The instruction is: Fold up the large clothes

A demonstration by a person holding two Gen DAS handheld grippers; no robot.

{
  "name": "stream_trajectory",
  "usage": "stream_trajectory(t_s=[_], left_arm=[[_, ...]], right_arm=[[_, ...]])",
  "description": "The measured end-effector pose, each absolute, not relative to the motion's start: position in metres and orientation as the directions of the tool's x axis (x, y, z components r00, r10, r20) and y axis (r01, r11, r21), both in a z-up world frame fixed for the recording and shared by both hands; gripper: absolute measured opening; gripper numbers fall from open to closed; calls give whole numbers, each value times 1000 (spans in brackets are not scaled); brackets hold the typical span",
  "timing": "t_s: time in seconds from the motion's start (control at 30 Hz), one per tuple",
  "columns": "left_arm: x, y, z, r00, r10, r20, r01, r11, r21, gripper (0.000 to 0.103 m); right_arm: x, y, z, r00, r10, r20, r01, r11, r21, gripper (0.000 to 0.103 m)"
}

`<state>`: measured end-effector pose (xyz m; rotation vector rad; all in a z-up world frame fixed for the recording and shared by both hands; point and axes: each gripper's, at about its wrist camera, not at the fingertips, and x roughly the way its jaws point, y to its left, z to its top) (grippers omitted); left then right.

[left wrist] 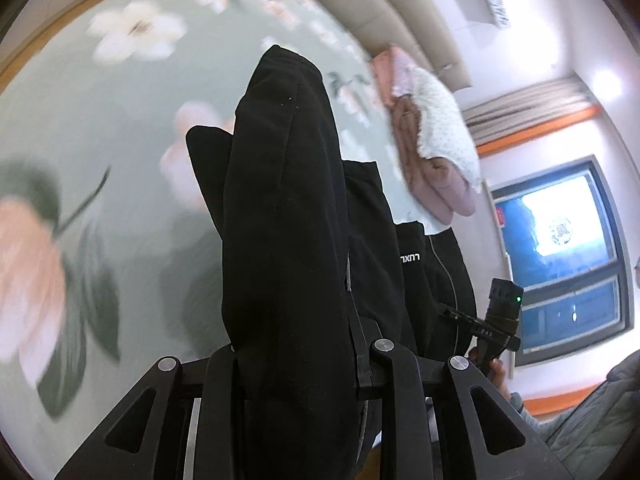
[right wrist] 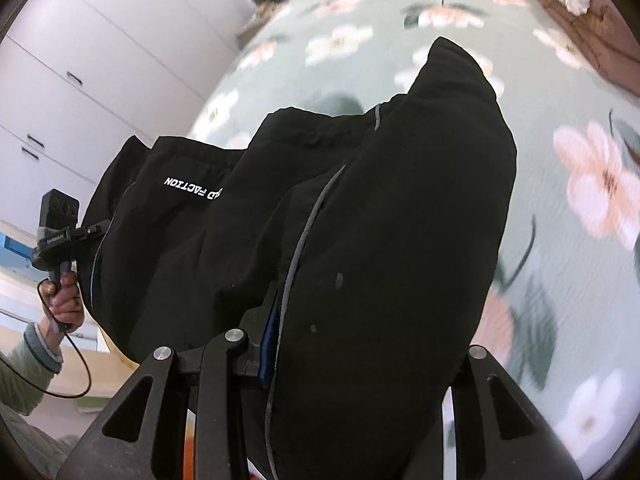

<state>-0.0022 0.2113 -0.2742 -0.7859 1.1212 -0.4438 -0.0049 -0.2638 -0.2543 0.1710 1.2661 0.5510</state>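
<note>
A large black garment (left wrist: 288, 208) with white lettering (right wrist: 192, 190) and grey piping hangs lifted above the bed. My left gripper (left wrist: 296, 344) is shut on a thick bunch of it, and the cloth hides the fingertips. My right gripper (right wrist: 352, 344) is shut on another bunched part (right wrist: 400, 220), fingertips also covered. Between the two grips the fabric spans in loose folds. Each view shows the other gripper at the side, held by a hand: the right gripper (left wrist: 500, 320) and the left gripper (right wrist: 60, 216).
A bed with a pale green floral sheet (left wrist: 100, 140) (right wrist: 560, 80) lies below. Pink and white folded bedding (left wrist: 432, 152) is piled near the beige headboard (left wrist: 400, 20). A white wardrobe (right wrist: 100, 60) stands on one side of the bed and a window (left wrist: 560, 248) shows on the other.
</note>
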Motion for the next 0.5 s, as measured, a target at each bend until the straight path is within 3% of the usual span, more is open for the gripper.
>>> stream_trajectory(t_s=[0.17, 0.27, 0.4, 0.43, 0.5], left_arm=[[-24, 226, -333, 331, -665, -669, -159, 660, -735, 27], [-39, 248, -375, 334, -676, -657, -315, 577, -753, 31], [-41, 263, -404, 329, -646, -689, -393, 570, -722, 43], [-41, 263, -407, 321, -647, -692, -403, 568, -718, 44], [-41, 267, -414, 315, -658, -684, -439, 538, -720, 46]], right_arm=[[-31, -260, -294, 158, 413, -897, -277, 891, 361, 41], [-41, -280, -317, 159, 409, -899, -175, 908, 382, 42], [-30, -295, -335, 165, 395, -904, -53, 919, 392, 54], [-32, -298, -338, 157, 387, -908, -23, 921, 389, 62], [-34, -308, -340, 141, 391, -910, 46, 915, 400, 65]])
